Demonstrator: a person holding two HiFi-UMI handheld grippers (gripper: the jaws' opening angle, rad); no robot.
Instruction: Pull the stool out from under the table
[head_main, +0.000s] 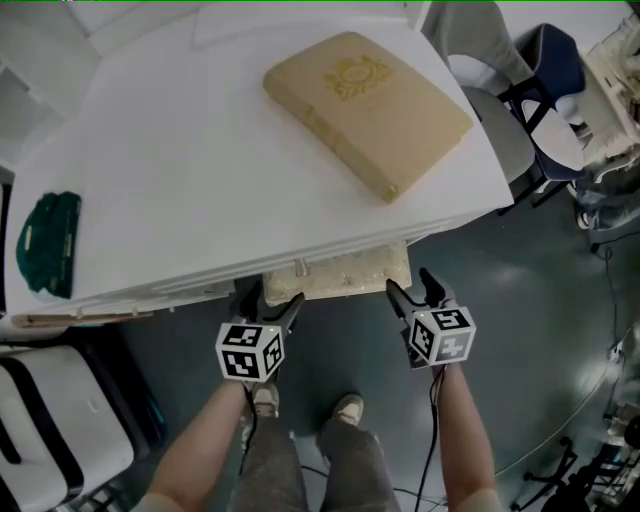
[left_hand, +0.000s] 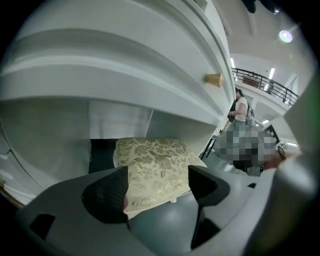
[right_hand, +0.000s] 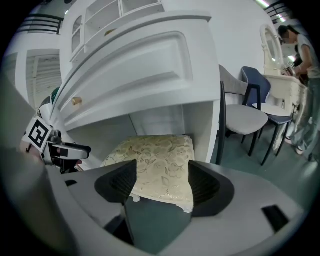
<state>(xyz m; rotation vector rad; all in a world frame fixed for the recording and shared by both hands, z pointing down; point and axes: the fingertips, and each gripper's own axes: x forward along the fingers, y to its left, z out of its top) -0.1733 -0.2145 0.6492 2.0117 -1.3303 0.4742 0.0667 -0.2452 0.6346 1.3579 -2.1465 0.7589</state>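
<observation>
Two sets of fingers spread | left gripper (head_main: 270, 300), right gripper (head_main: 412, 288) at stool (head_main: 340, 278) | under table (head_main: 200, 180)

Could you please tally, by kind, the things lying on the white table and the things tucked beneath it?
Beige hardcover book with gold emblem: 1
Dark green flat pouch-like item: 1
Stool with cream floral cushion: 1
Total: 3
</observation>
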